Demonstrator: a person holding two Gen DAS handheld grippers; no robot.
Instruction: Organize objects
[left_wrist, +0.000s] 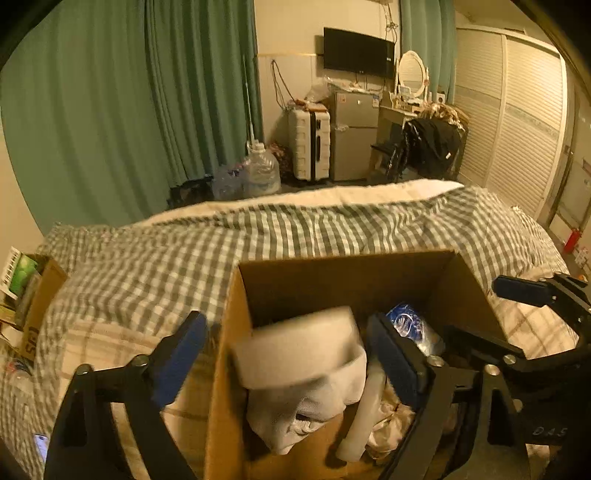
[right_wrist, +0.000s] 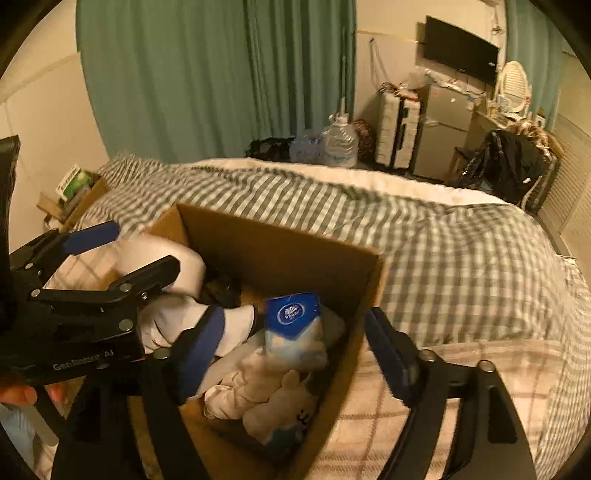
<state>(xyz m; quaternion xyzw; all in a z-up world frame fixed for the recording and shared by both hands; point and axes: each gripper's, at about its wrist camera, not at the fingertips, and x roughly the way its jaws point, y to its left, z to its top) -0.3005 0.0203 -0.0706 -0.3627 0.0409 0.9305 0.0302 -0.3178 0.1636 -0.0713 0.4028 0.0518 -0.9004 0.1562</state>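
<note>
Left gripper (left_wrist: 291, 354): I see its jaws spread wide over the box's left wall; a white roll sits between them, blurred, and the pads do not press on it.
Right gripper (right_wrist: 295, 334): released too, jaws wide astride the box's right wall, with the tissue pack just past the gap, apart from both pads.
Roll (left_wrist: 299, 350): white, in the box's left part, on top of a pale cloth bundle (left_wrist: 295, 417) (I cannot tell what that is).
Tissue pack (right_wrist: 295, 328): blue and white, upright-ish among the things in the box, leaning on a plush toy (right_wrist: 273, 402).
Box (right_wrist: 280, 243): brown cardboard, open-topped, resting on the bed.
Bed (right_wrist: 461, 251): grey-and-white check cover, with a plaid blanket at the near edge.
Far side: green curtains (left_wrist: 110, 110), water jugs (left_wrist: 258, 170), a white suitcase (left_wrist: 310, 144), a small fridge (left_wrist: 352, 136) and a wall TV (left_wrist: 358, 51).
</note>
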